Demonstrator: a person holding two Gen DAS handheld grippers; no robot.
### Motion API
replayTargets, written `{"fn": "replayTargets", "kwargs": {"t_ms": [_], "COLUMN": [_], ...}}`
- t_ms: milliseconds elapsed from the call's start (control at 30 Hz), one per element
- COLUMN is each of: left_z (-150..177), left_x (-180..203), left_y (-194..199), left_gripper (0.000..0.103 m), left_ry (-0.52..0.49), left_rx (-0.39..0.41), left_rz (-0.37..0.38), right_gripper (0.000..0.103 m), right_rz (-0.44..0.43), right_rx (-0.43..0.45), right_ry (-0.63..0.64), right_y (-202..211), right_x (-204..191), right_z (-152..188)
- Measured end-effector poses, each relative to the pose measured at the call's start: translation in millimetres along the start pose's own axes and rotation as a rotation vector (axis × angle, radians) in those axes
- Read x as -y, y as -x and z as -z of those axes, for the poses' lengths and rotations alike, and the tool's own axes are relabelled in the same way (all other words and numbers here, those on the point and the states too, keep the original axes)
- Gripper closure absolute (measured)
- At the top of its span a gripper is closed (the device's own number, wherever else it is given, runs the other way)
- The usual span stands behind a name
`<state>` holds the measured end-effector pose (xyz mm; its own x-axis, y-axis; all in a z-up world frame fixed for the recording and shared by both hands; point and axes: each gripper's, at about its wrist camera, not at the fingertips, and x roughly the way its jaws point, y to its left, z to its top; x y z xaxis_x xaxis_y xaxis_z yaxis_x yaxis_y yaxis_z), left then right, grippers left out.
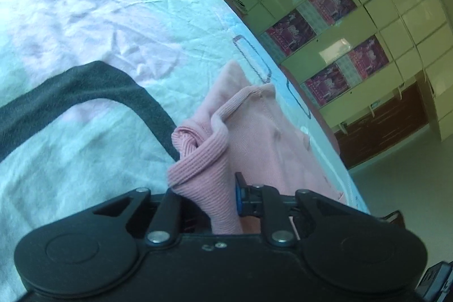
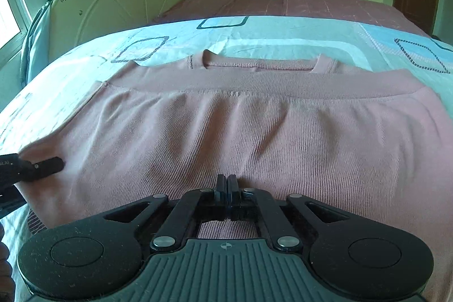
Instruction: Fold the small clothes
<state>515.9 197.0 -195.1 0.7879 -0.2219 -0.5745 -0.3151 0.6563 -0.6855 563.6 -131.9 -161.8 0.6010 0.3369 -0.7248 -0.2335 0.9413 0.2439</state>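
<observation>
Pink knit, a small ribbed sweatshirt (image 2: 254, 126), lies spread across the pale blue patterned bedsheet (image 2: 283, 30), its neckline toward the far side and a ribbed band folded across the middle. It looks soft and light, the sort of cloth that droops, bunches and stretches the moment it is lifted, so it will want support at two places at once to keep an edge straight.

From where I stand the left gripper (image 1: 209, 188) is clenched on a bunched corner of that same garment; the ribbed cloth (image 1: 198, 160) rises in a twisted cone out from between its jaws, so the grip looks firm. A dark strip of fabric (image 1: 85, 92) lies on the sheet to its side, not touching the tongs.

The right gripper (image 2: 226, 186) has its fingers pressed tight together at the near edge of the sweatshirt. Whether a pinch of cloth sits between them I cannot tell; the fabric runs right up to the tips.

Best holds, I judge, are the ribbed hems and seamed corners: thicker, less slippery, less likely to slide free than the thin middle panel.
</observation>
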Motion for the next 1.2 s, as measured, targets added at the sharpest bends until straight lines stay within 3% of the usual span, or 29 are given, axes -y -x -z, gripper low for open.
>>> {"fn": "replayTargets", "kwargs": {"t_ms": [67, 200, 267, 367, 533, 633, 733, 767, 800, 833, 933, 1000, 1067, 1200], "left_z": [-0.9, 5.8, 14.2, 35.8, 104.7, 160.9, 231.5, 242.2, 246.3, 242.5, 211.3, 186.8, 163.4, 137.4], "left_x": [1.8, 44.8, 81.6, 146.8, 253.7, 299.2, 326.4, 327.2, 323.3, 319.6, 307.0, 299.6, 285.2, 255.1], "left_y": [1.4, 14.5, 20.7, 24.9, 13.8, -11.1, -49.3, -49.0, -40.0, -30.3, -5.0, -5.7, -15.6, -41.7], "left_gripper": [0.091, 0.095, 0.095, 0.095, 0.095, 0.094, 0.062, 0.064, 0.063, 0.062, 0.058, 0.057, 0.060, 0.066], "left_ry": [0.021, -0.109, -0.204, -0.364, -0.621, -0.735, -0.918, -0.926, -0.909, -0.891, -0.881, -0.916, -0.912, -0.845], "left_rx": [0.003, 0.049, 0.062, 0.065, 0.040, -0.051, -0.262, -0.287, -0.287, -0.276, -0.169, -0.089, -0.064, -0.141], "left_rz": [-0.015, -0.054, -0.045, -0.020, 0.008, 0.010, -0.028, -0.027, 0.017, 0.041, 0.033, -0.039, -0.103, -0.169], "right_gripper": [0.103, 0.103, 0.103, 0.103, 0.103, 0.103, 0.103, 0.088, 0.041, 0.028, 0.026, 0.045, 0.052, 0.053], "right_rz": [-0.018, -0.068, -0.113, -0.171, -0.134, -0.122, -0.175, -0.157, -0.143, -0.143, -0.218, -0.302, -0.337, -0.335], "right_rx": [-0.001, -0.011, -0.013, 0.080, 0.197, 0.231, 0.207, 0.185, 0.173, 0.203, 0.212, 0.198, 0.170, 0.095], "right_ry": [-0.002, -0.001, -0.026, -0.129, -0.267, -0.367, -0.466, -0.492, -0.509, -0.510, -0.525, -0.538, -0.512, -0.426], "right_y": [-0.1, -1.0, 7.2, 41.9, 104.5, 136.5, 151.6, 152.4, 155.6, 162.7, 172.9, 168.2, 158.9, 130.3], "right_x": [3.5, 11.9, 23.5, 60.7, 148.7, 203.7, 250.1, 259.4, 268.2, 274.6, 286.3, 283.6, 270.9, 237.9], "right_z": [-0.2, -2.9, -8.0, -12.1, -9.9, -2.1, 9.1, 12.0, 15.2, 19.9, 28.6, 30.7, 27.4, 17.3]}}
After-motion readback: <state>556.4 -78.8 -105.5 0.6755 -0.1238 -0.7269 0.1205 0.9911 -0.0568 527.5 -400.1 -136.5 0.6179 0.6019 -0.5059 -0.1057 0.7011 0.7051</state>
